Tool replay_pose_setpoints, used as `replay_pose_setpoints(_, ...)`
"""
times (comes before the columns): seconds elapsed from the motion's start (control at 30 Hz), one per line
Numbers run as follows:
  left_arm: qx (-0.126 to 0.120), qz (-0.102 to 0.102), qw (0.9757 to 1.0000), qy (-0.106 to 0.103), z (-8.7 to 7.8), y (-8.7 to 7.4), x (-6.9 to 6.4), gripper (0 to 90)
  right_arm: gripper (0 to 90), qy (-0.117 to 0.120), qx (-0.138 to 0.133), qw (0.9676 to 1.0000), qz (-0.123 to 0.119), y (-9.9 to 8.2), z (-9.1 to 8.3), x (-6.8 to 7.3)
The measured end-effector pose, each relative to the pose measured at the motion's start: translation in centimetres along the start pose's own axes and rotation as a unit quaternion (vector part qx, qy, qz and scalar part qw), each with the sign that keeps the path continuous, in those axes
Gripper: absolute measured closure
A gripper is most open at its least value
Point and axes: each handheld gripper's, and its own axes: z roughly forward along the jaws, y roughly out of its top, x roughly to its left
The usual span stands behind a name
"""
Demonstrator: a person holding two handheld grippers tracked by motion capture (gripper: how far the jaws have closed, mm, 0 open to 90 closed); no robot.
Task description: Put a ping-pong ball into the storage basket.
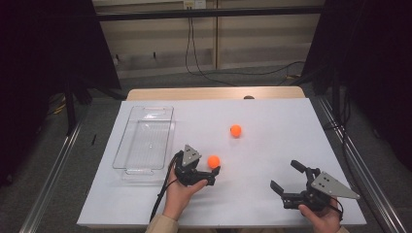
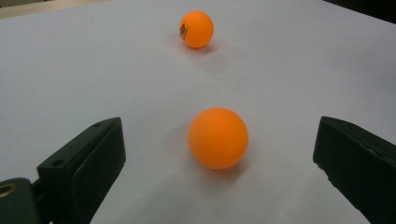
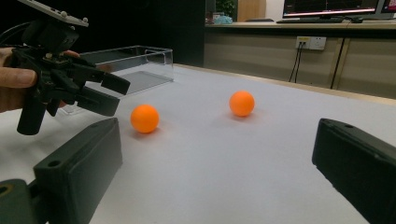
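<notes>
1. The step in hand is judged to be the grasp of the near orange ball (image 1: 214, 161) by the left claw (image 1: 210, 175), probably for placing in the clear tray (image 1: 127, 160) that stands just to the left on the desk (image 1: 272, 145).
2. The near orange ball is seen resting on the white desk surface, between the two jaws of the left claw and slightly ahead of them in the left gripper view (image 2: 218, 138); no contact with either jaw is visible.
3. The grasp would be done best if the left claw were eased a little further forward, so that the widest part of the ball sits squarely between the pads before closing.
4. Closing should be slow and even: the ball is light, smooth and round, so it may well roll or squirt out if one jaw touches first.
5. The jaws should be kept low, near the desk, so the ball is caught at its middle and not above it.
6. The left claw is spread wide and holds nothing.
7. The right claw (image 1: 286, 187) is likewise held wide apart and empty, resting low over the desk, well apart from both balls.
8. The far orange ball (image 1: 235, 130) lies alone further up the desk, untouched.
</notes>
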Motion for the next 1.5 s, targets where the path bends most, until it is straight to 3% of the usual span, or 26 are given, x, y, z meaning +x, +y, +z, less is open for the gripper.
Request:
replay_pose_setpoints(0.07,0.005,0.007,1.0,0.003,0.0,0.0,0.1,2.4,1.1,0.001,0.0,1.0,0.0,0.0,0.0,0.0)
replay_pose_setpoints(0.33,0.006,0.003,0.9999,0.011,0.3,0.2,0.1,2.3,1.1,-0.002,-0.002,1.0,0.004,0.0,0.0,0.0)
replay_pose_setpoints(0.87,0.009,-0.005,0.9999,0.008,0.6,0.3,0.4,2.4,1.1,0.002,0.0,1.0,-0.002,-0.1,0.2,-0.1)
replay_pose_setpoints(1.5,0.024,0.004,0.9996,0.014,1.4,0.5,0.5,2.4,1.1,0.003,0.0,1.0,-0.004,0.0,0.2,-0.1)
